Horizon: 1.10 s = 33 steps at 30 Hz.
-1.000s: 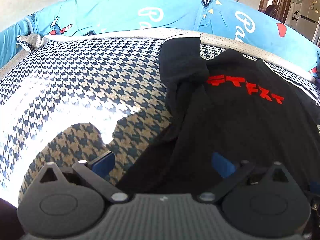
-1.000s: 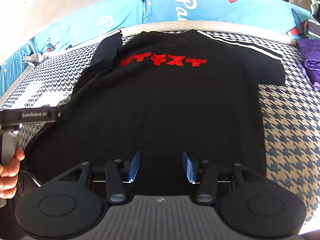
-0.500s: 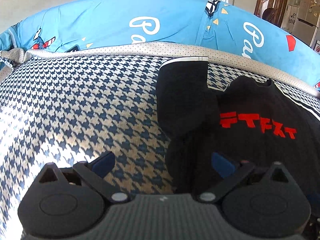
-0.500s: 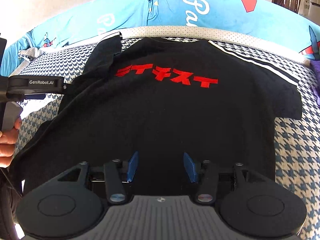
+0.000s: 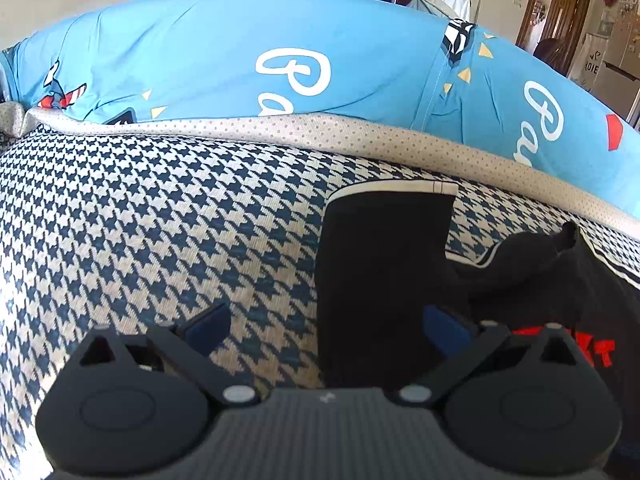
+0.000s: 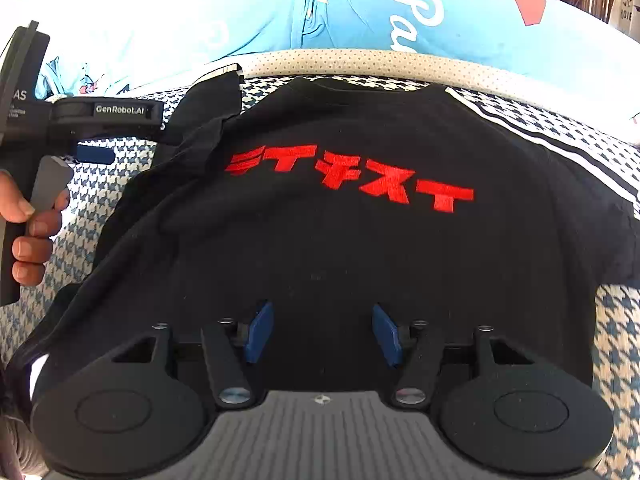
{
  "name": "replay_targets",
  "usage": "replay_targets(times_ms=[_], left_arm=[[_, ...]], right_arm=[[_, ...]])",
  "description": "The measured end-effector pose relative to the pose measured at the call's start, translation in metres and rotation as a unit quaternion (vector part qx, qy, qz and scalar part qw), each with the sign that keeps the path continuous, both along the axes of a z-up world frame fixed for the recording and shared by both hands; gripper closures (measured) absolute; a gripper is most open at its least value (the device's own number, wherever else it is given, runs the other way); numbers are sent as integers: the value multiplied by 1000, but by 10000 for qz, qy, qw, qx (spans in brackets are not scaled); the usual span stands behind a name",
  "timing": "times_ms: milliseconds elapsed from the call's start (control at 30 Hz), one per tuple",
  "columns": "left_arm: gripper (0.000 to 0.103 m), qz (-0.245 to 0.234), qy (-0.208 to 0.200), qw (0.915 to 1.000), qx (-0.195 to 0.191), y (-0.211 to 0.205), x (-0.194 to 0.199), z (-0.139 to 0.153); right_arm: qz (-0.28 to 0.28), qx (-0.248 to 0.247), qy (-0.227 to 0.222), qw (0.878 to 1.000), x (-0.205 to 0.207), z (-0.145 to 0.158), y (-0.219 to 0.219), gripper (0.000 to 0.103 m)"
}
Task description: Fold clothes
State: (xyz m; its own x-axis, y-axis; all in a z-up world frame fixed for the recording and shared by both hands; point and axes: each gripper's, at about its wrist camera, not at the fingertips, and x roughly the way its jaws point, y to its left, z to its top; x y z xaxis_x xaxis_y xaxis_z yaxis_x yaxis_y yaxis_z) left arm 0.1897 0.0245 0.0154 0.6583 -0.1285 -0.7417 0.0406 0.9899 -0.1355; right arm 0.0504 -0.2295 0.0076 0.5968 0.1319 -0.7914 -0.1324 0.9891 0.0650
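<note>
1. A black T-shirt (image 6: 340,240) with red lettering lies spread on the houndstooth bedcover (image 5: 140,220), its collar toward the blue pillow (image 5: 280,60).
2. Its left sleeve (image 5: 384,264) is folded upward, white trim at the far end.
3. The left gripper (image 5: 326,326) has its jaws wide apart over that sleeve's edge, gripping nothing.
4. The right gripper (image 6: 323,332) hangs over the shirt's lower part; its jaws have just been opening, with no cloth pinched between them.
5. A hand (image 6: 28,236) holds the left tool's handle.
</note>
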Motion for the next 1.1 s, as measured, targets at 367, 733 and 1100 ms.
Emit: replay_targets(times_ms=[367,733,1100], left_arm=[[17,-227,246,9993,-155,3,33,-15],[73,-524,119,9976,-443,0,35,-14],[92,-568,-650,9958,300,-22,20,2]], right_arm=[[33,-45,-27,10000,24,-5,5,41],[81,-108,-46,9999,31,-9,11,32],[35,-58,-53,10000,31,-9,11,31]])
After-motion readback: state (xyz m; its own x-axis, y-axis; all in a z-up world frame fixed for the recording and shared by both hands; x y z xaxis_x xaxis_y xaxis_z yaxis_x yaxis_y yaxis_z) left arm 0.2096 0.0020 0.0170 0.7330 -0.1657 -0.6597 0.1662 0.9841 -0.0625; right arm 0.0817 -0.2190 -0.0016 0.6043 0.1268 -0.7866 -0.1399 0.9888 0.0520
